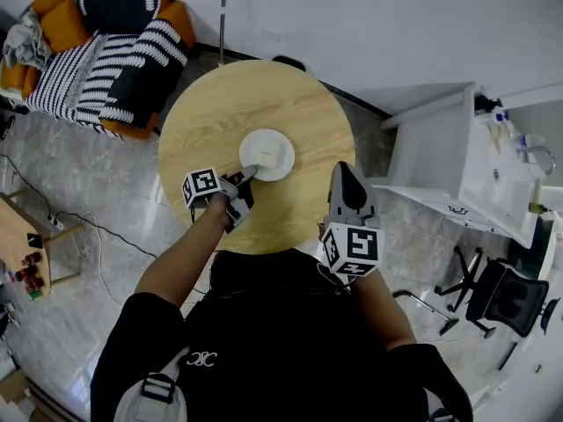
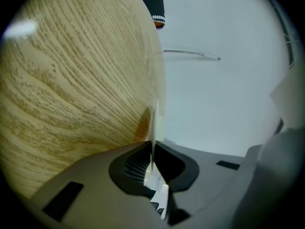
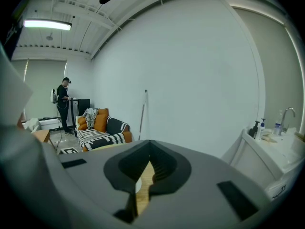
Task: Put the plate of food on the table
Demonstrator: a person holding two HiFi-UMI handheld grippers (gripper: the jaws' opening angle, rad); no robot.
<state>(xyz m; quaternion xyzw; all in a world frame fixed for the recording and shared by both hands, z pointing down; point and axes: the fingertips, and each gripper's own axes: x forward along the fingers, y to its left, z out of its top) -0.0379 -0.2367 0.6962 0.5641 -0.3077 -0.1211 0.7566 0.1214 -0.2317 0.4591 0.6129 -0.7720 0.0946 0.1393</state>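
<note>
A white plate carrying a pale square piece of food rests near the middle of the round wooden table. My left gripper is shut on the plate's near-left rim. In the left gripper view the thin white rim runs edge-on between the jaws of the left gripper, with the table's wood grain filling the left side. My right gripper hovers over the table's right edge, shut and holding nothing. In its own view the right gripper points toward the wall, with a sliver of table showing below.
A striped sofa with orange cushions stands beyond the table at the far left. A white counter with a sink is at the right, an office chair beside it. A low wooden table and cables lie left. A person stands far off.
</note>
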